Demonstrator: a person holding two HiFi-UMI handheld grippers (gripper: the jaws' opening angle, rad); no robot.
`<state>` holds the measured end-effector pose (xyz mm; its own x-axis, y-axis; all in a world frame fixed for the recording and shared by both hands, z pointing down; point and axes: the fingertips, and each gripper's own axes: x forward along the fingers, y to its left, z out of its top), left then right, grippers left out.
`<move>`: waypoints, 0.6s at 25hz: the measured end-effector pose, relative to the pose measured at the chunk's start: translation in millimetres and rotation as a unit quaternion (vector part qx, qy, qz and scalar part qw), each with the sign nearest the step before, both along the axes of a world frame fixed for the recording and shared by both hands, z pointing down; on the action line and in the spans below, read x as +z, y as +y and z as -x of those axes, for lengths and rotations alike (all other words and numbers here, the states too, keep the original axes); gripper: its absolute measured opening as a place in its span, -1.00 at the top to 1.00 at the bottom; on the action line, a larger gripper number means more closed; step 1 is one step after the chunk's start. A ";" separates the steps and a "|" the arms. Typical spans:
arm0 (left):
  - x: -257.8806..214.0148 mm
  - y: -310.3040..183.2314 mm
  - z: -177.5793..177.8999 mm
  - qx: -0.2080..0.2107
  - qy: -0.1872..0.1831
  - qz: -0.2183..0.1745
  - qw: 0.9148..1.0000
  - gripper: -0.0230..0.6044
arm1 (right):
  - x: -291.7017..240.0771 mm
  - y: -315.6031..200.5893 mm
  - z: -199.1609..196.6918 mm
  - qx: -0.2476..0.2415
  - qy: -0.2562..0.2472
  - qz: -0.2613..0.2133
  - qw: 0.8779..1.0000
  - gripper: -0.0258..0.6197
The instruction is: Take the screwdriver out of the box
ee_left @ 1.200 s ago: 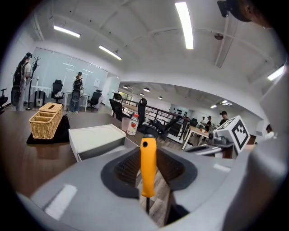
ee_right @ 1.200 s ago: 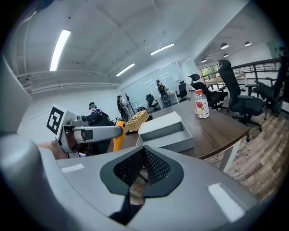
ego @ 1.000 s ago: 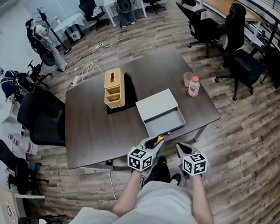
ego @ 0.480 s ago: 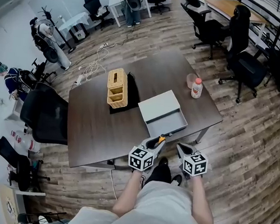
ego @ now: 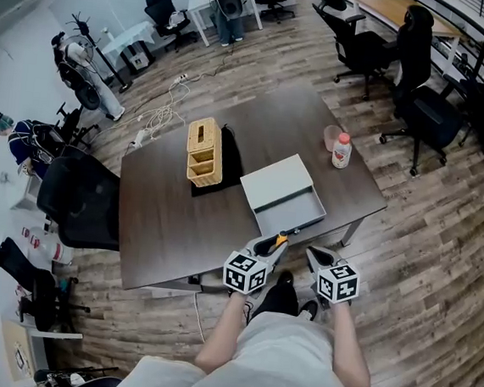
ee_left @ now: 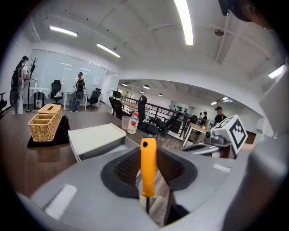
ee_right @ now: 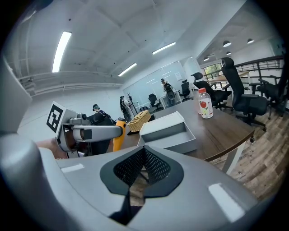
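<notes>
The screwdriver [ee_left: 148, 166] has an orange handle and stands upright between the jaws of my left gripper [ee_left: 148, 189], which is shut on it. In the head view the left gripper [ego: 275, 243] hovers off the table's near edge, just in front of the open grey box [ego: 281, 197], with the orange handle [ego: 280, 237] showing at its tip. My right gripper [ego: 314, 254] hangs beside it to the right, jaws shut and empty. In the right gripper view the box [ee_right: 168, 131] lies ahead and the screwdriver handle [ee_right: 118, 134] shows at the left.
A wicker basket [ego: 202, 152] on a black cloth stands at the table's middle. A bottle [ego: 341, 151] and a cup [ego: 331, 137] stand near the right edge of the dark table [ego: 162, 223]. Office chairs [ego: 79, 202] surround it. My legs are below the grippers.
Both grippers hold their places, with the screwdriver still in the left one. Only the head camera has shifted slightly.
</notes>
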<state>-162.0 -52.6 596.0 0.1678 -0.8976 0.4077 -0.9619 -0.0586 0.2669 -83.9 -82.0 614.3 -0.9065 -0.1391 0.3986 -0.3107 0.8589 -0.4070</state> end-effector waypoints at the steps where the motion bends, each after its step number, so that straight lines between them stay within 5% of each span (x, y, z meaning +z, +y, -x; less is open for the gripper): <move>1: -0.2 -0.2 -0.8 0.001 0.000 0.000 1.000 0.40 | -0.1 -0.3 -0.6 0.001 0.000 0.001 1.000 0.93; 15: 6.4 6.2 -4.1 0.007 0.008 0.003 1.000 0.40 | 2.7 3.5 -4.0 0.000 0.007 -0.003 1.000 0.93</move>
